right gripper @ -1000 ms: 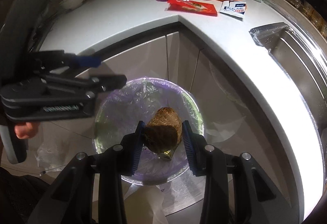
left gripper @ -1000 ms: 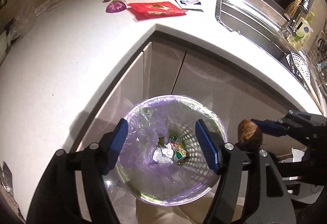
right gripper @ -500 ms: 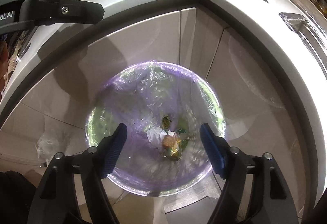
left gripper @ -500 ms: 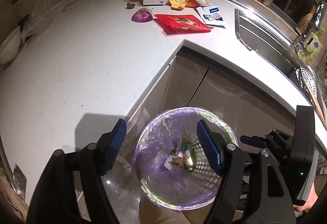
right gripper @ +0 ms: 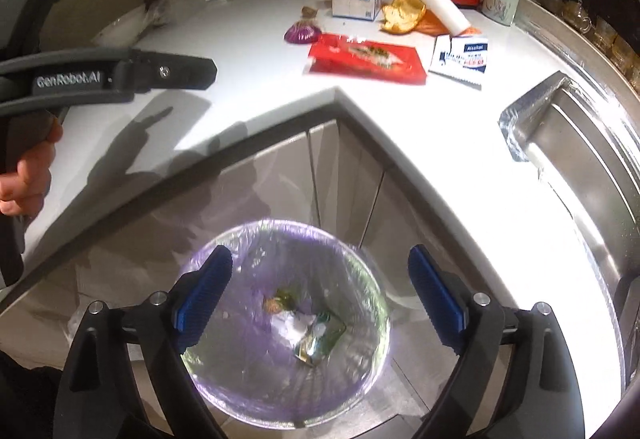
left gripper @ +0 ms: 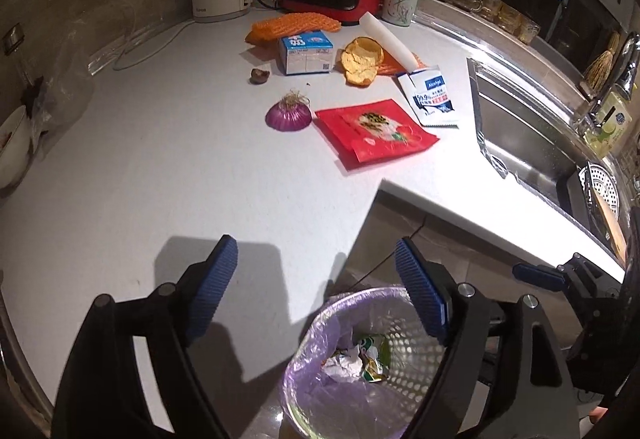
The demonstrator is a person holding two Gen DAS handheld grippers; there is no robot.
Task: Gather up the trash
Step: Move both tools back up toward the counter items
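Both grippers, left gripper and right gripper, have just been opening with nothing between them above the bin below the counter corner, since the wrapper and peel near its back edge need grabbing next, I guess.

The desk is white. In the middle of the frame lie a purple onion and a red packet. The bin bag at the bottom is light purple. Both tools have blue ridged pads.
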